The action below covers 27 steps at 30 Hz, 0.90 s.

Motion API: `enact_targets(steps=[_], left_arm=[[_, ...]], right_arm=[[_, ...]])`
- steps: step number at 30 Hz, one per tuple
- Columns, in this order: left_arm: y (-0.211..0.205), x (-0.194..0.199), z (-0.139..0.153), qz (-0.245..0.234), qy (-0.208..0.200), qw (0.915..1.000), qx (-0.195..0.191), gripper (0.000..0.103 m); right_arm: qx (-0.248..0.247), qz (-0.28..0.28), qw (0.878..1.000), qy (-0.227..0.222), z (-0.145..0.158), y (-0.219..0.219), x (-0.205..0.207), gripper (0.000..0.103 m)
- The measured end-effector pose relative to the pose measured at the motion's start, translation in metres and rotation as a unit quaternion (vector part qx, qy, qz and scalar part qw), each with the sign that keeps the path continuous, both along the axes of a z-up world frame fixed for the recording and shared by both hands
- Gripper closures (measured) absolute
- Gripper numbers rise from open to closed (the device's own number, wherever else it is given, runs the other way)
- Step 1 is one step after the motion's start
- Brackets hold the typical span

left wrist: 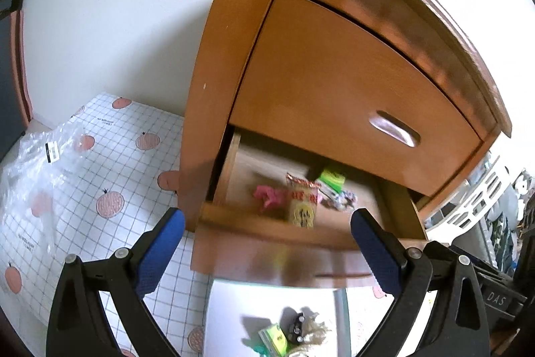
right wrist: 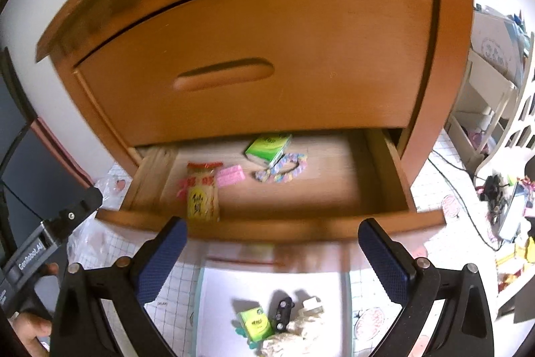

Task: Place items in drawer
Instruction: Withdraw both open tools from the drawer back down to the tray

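Both my claws, left gripper [left wrist: 267, 219] and right gripper [right wrist: 272, 230], spread wide, empty, facing open drawer [right wrist: 267, 225]; snack packet [right wrist: 202, 196], green box [right wrist: 267, 147] inside.

snack packet [right wrist: 203, 189] in drawer [right wrist: 267, 225], tissue pack [right wrist: 267, 146] behind

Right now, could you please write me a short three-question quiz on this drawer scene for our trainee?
1. True or false: the lower drawer is pulled open.
2. Which item lies deepest inside it? A) green box B) yellow snack packet C) pink piece
3. Fill in: the jaws of the left gripper and the right gripper are both ____ and hold nothing.

Key:
1. True; the upper drawer is shut.
2. A.
3. Open. A second green box and a small black toy car wait on the white sheet below.
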<state>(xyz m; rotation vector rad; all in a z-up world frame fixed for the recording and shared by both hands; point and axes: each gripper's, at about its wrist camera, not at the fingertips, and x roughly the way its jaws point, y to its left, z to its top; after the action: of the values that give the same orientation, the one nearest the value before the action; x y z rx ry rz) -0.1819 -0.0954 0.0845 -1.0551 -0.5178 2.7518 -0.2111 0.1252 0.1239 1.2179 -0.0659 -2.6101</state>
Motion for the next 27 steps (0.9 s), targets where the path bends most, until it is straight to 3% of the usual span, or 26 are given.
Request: enact_targets(steps=[9, 20, 27], left_arm=[[0.008, 0.05, -0.034, -0.014, -0.018, 0.9997, -0.01, 0.003], [0.028, 0.065, -0.108, -0.041, -0.1, 0.9928, -0.051, 0.004], [0.044, 0.07, -0.148, -0.062, -0.142, 0.9857, -0.066, 0.004]], right_arm=[[0.01, 0.03, 0.999, 0.003, -0.035, 0.004, 0.049, 0.0], [0.009, -0.011, 0.995, -0.095, -0.132, 0.028, 0.076, 0.0], [0.023, -0.016, 0.991, -0.134, -0.17, 0.03, 0.08, 0.0]])
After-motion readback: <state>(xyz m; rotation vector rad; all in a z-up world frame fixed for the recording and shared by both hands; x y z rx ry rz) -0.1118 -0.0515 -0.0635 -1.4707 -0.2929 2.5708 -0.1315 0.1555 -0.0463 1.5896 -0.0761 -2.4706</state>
